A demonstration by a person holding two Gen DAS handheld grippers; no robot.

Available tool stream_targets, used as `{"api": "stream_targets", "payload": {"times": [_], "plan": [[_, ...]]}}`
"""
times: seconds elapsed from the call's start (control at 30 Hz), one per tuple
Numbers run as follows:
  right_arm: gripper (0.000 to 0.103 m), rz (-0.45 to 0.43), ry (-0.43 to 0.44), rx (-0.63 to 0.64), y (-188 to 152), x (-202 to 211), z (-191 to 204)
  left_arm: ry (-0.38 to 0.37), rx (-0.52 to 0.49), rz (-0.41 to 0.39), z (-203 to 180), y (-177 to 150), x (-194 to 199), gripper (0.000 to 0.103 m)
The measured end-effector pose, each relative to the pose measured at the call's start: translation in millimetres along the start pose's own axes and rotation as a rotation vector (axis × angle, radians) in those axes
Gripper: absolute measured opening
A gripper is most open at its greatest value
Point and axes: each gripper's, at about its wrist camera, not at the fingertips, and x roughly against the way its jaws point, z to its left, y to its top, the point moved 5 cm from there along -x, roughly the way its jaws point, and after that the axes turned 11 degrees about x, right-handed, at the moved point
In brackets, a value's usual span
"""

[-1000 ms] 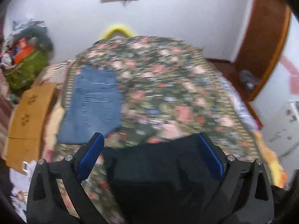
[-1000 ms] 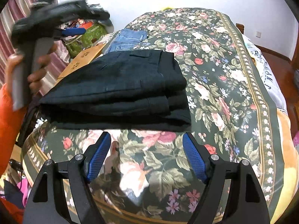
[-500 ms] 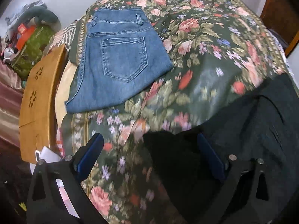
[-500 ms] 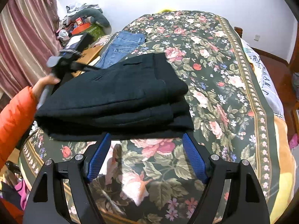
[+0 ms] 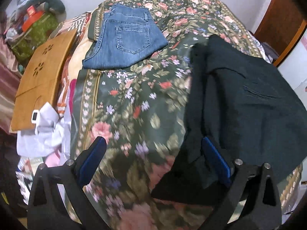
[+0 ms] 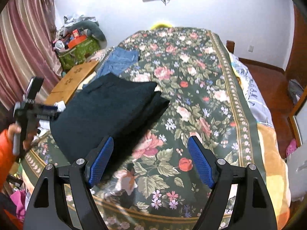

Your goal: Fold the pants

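Folded black pants (image 5: 249, 103) lie on the floral bedspread (image 5: 134, 99) near its front left corner. My left gripper (image 5: 153, 153) hangs over that corner, jaws open, its right pad against the pants' left edge and a low corner of the cloth between the fingers. In the right wrist view a hand in an orange sleeve (image 6: 5, 153) holds the left gripper (image 6: 49, 112) beside the black pants (image 6: 107, 111). My right gripper (image 6: 151, 153) stands open above the bedspread (image 6: 201, 88), its left finger over the pants' near edge. Folded blue jeans (image 5: 126, 40) lie farther back on the left.
A wooden board (image 5: 40, 80) leans along the bed's left side, with white cloth (image 5: 44, 134) and a green bag of clutter (image 5: 36, 28) near it. Pink curtains (image 6: 21, 53) hang at the left. Wooden floor (image 6: 268, 88) and a door frame (image 5: 278, 25) flank the bed's right side.
The left gripper came down from above the black pants to their left edge, tilting towards the bed. The right gripper rose a little and looks farther up the bed. Both stayed open.
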Motion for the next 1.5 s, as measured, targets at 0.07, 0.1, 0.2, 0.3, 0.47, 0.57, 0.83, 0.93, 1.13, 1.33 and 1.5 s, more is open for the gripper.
{"api": "stream_targets", "payload": {"times": [0.07,0.1,0.2,0.3,0.47,0.57,0.83,0.93,1.13,1.33,1.5], "plan": [[0.077,-0.018,0.003,0.002,4,3,2,-0.003,0.016,-0.016,-2,-5,8,0.101],[0.077,-0.025,0.007,-0.001,6,3,3,-0.012,0.015,-0.016,-4,-5,11,0.096],[0.077,-0.027,0.045,-0.019,7,0,9,-0.057,-0.002,-0.011,-15,-9,25,0.085],[0.077,-0.016,0.080,-0.021,7,-9,18,-0.035,-0.039,-0.058,-24,-10,38,0.084],[0.077,0.007,0.107,0.004,0,-26,31,-0.010,-0.046,-0.132,-23,-14,49,0.084],[0.073,0.020,0.107,0.001,-6,-32,29,0.027,-0.045,-0.106,-16,-19,34,0.085],[0.034,0.076,0.025,0.037,-17,-41,11,0.060,0.051,-0.069,11,-21,28,0.080],[0.034,0.097,0.048,0.017,-16,-39,1,0.056,0.053,-0.091,15,-16,36,0.079],[0.036,0.032,0.016,0.030,12,-21,-8,0.056,-0.014,-0.186,-3,17,58,0.079],[0.046,-0.007,0.034,0.017,42,-35,-12,-0.023,-0.069,-0.218,-42,61,57,0.081],[0.046,0.009,0.060,0.006,57,-65,-18,-0.053,-0.119,-0.197,-76,90,40,0.081]]}}
